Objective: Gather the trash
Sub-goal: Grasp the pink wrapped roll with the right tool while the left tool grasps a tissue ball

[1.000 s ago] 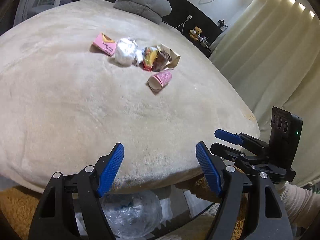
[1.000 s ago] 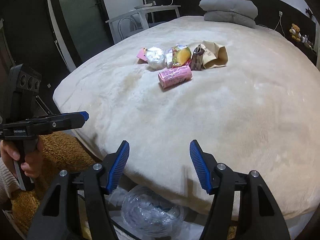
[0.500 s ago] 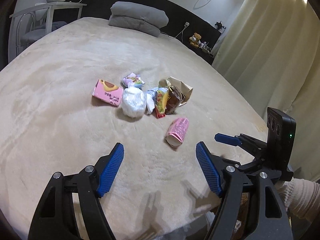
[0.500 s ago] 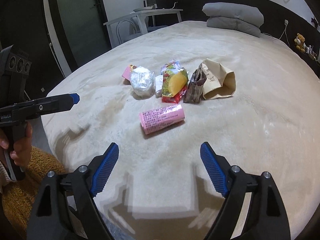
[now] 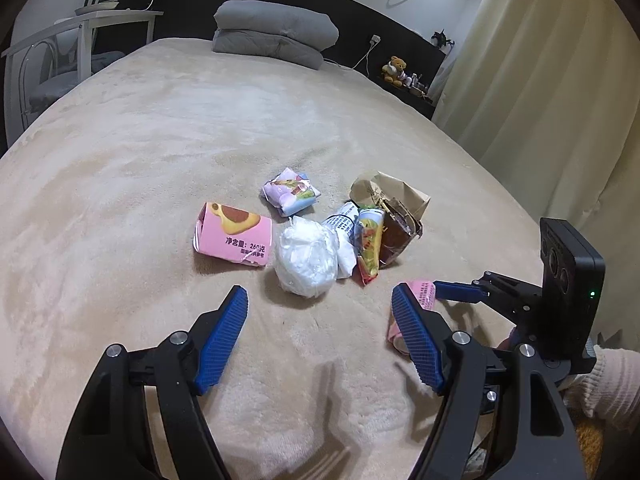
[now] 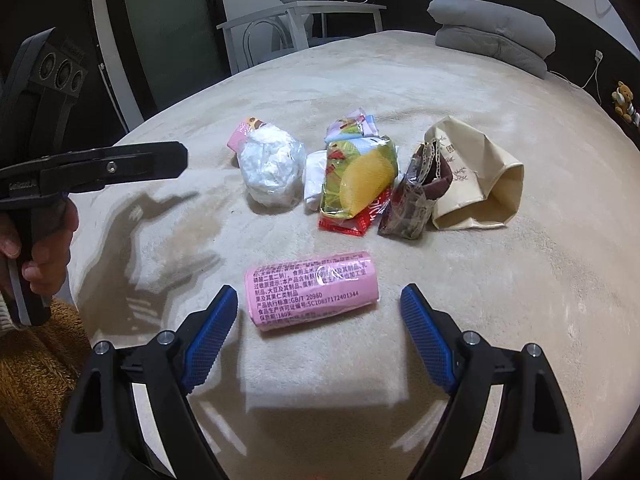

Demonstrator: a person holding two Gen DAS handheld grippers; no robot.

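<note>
Bedroom: beige plush bed (image 5: 160, 152), grey folded quilt (image 5: 276, 32) at its head, curtains (image 5: 532, 80) on the right. Trash lies clustered mid-bed, left to right: pink box (image 5: 234, 236), white plastic ball (image 5: 306, 258), chip bag (image 6: 358, 178), brown wrapper (image 6: 412, 208), paper bag (image 6: 476, 184). Pink tube (image 6: 314, 290) lies apart, nearest me. My left claw (image 5: 320, 322) is spread and empty, facing the plastic ball. My right claw (image 6: 318, 318) is spread wide, straddling the tube, likely the first pick.

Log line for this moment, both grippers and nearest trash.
left gripper: open, empty, facing white plastic wad | right gripper: open, empty, straddling pink tube | trash on bed
</note>
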